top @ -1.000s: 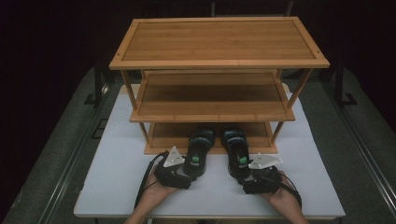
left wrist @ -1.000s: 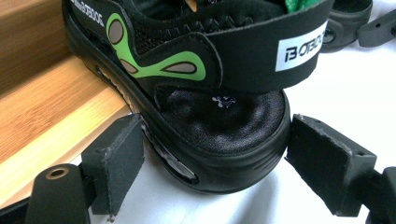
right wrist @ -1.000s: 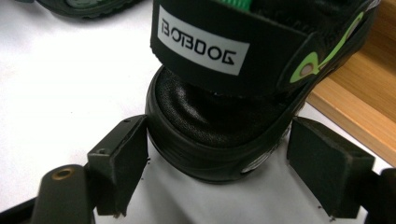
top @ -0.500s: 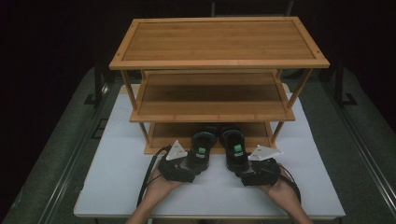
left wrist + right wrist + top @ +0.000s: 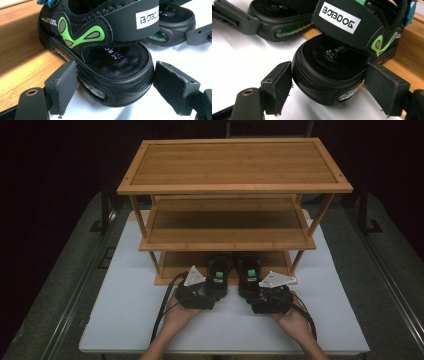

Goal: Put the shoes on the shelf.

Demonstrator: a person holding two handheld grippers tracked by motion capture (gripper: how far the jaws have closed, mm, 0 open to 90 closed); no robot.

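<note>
Two black rubber-soled sandals (image 5: 234, 275), heels bracketed by wide-parted jaws, toes on the slatted bamboo rack (image 5: 235, 220).

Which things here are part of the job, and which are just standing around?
In the job:
left sandal, its heel between the open left gripper's jaws
right sandal, its heel between the open right gripper's jaws
rack, whose bottom shelf the sandals' toes rest on

Just there:
table

White table (image 5: 125, 320) on grey floor (image 5: 60, 270) — dark surroundings, black stands (image 5: 102, 215) flanking.
</note>
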